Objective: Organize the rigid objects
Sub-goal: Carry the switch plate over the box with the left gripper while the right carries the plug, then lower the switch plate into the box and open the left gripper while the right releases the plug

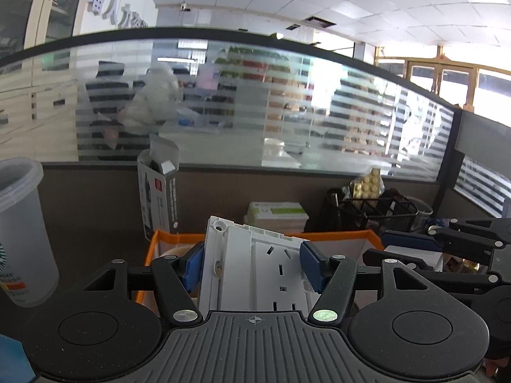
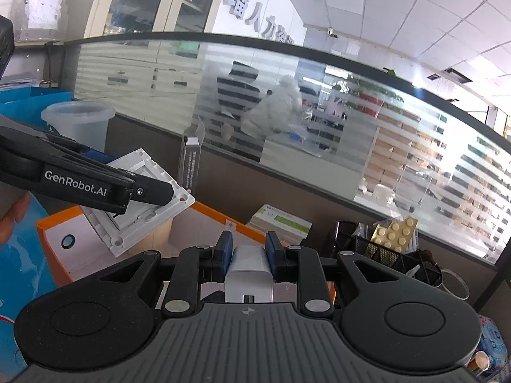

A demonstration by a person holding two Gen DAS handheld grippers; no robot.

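My left gripper (image 1: pixel 252 263) is shut on a white wall socket plate (image 1: pixel 271 274) and holds it upright above an orange-rimmed box (image 1: pixel 179 237). The plate also shows in the right wrist view (image 2: pixel 140 204), tilted, with the left gripper's black fingers (image 2: pixel 153 191) on it. My right gripper (image 2: pixel 247 249) is shut on a small white charger block (image 2: pixel 249 274) and holds it over the same orange box (image 2: pixel 210 207). The right gripper also shows at the right edge of the left wrist view (image 1: pixel 447 242).
A frosted plastic cup (image 1: pixel 19 229) stands at the left. An open grey carton (image 1: pixel 158 198) stands behind the box. A stack of flat boxes (image 1: pixel 278 214) and a black mesh organiser (image 1: pixel 377 210) with a yellow brick plate stand by the partition. A blue folder (image 2: pixel 19 255) lies at the left.
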